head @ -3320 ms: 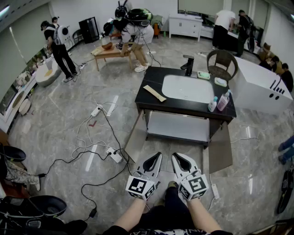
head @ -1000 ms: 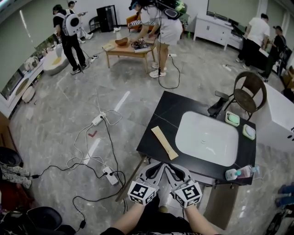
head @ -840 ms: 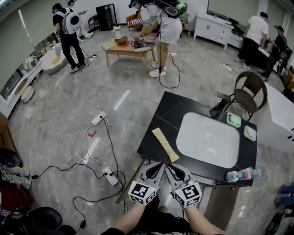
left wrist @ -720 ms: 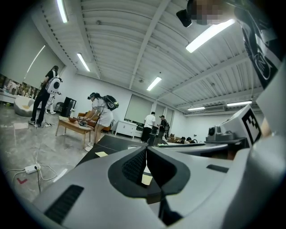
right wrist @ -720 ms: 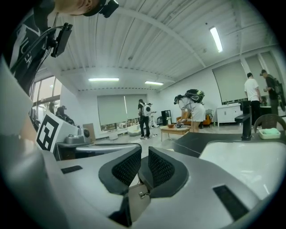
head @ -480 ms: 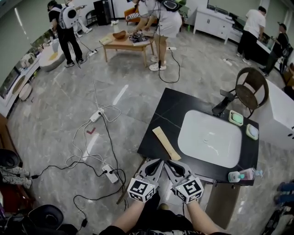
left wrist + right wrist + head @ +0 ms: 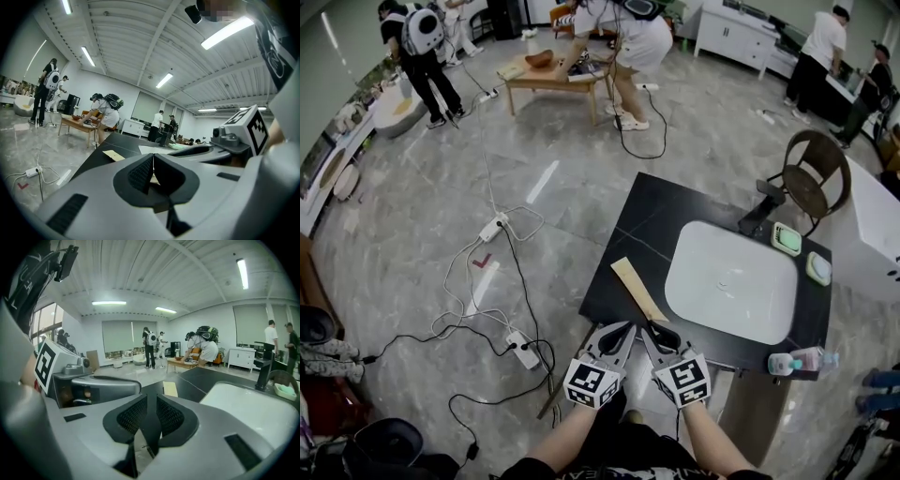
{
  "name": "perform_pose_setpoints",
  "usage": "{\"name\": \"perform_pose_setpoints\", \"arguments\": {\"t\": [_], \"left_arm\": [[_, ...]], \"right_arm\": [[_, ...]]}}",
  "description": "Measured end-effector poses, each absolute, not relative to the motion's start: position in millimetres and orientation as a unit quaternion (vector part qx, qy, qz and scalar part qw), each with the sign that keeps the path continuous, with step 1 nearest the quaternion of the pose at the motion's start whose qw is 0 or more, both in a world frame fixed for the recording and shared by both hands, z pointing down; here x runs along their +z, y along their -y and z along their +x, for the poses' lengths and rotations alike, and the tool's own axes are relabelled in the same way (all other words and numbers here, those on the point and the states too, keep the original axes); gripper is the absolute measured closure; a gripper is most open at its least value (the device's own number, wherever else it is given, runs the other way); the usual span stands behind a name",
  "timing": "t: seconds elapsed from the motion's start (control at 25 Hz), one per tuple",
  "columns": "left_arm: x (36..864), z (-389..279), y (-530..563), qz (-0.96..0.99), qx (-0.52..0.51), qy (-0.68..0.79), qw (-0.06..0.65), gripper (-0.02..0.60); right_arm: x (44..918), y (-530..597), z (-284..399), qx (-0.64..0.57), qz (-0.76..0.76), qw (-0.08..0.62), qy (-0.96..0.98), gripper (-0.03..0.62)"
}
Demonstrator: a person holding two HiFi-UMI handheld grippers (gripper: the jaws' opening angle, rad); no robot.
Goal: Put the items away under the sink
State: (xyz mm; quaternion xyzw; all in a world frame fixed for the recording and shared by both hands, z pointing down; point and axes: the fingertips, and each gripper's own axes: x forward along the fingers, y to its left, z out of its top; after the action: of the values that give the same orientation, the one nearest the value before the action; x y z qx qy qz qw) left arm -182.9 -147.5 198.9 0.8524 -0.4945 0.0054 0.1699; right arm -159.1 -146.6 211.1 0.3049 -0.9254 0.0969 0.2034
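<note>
I had both claws low in the frame's lower middle, at the near edge of the black counter [image 7: 649,220]. The left gripper [image 7: 624,328] was clenched, its pads together on nothing. The right gripper [image 7: 648,329] was barely released, with a thin slit between its pads and nothing in it. The tan wooden strip [image 7: 637,289] lay on the counter just above their tips, left of the white basin [image 7: 731,281]. Two bottles [image 7: 797,361] sat at the counter's lower right corner, and pale green dishes [image 7: 786,238] sat right of the basin.
</note>
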Motion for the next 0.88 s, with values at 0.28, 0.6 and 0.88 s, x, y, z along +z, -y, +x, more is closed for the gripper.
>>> {"name": "perform_pose_setpoints", "arguments": {"t": [0.28,0.6,0.88], "left_arm": [[216,-181,155,0.854,0.014,0.483,0.19,0.572],[228,-187,163,0.852,0.022,0.482,0.203,0.572],[235,-190,168,0.851,0.025,0.48,0.212,0.572]], "right_arm": [[239,165,-153,0.105,0.32,0.26,0.905,0.463],[267,175,-143,0.122,0.322,0.315,0.884,0.434],[282,181,-139,0.138,0.327,0.336,0.873,0.434]]}}
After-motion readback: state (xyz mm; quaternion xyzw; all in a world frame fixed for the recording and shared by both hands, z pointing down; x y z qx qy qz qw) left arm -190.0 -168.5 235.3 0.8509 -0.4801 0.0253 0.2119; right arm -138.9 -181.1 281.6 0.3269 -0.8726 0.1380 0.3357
